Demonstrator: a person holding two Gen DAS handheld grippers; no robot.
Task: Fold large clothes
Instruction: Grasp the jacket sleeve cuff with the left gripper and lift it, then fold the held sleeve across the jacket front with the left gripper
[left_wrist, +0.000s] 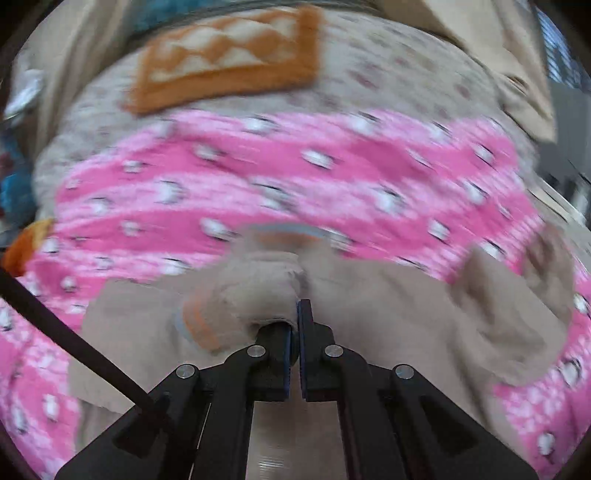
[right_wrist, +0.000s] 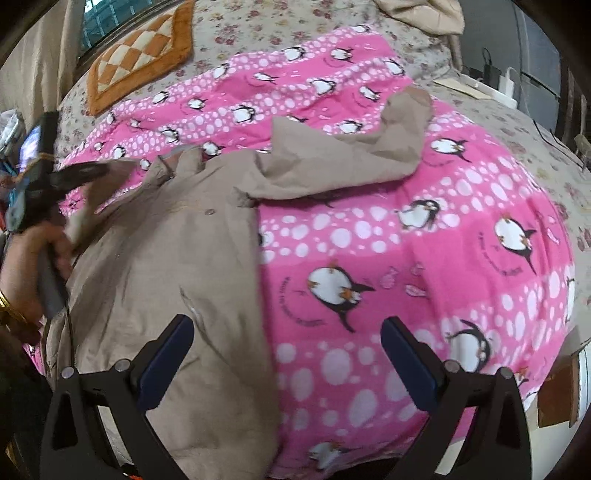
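Looking along the left gripper (left_wrist: 297, 314), its fingers are pinched together on a bunched fold of the beige coat (left_wrist: 388, 314), which lies on the pink blanket (left_wrist: 295, 173); an orange cushion (left_wrist: 225, 59) sits beyond the blanket on the floral bed (left_wrist: 406, 66). From the right wrist, the right gripper (right_wrist: 288, 343) hovers with fingers wide and empty over the coat's (right_wrist: 166, 258) edge on the blanket (right_wrist: 424, 240). A hand (right_wrist: 26, 266) holds the left gripper at the coat's far left.
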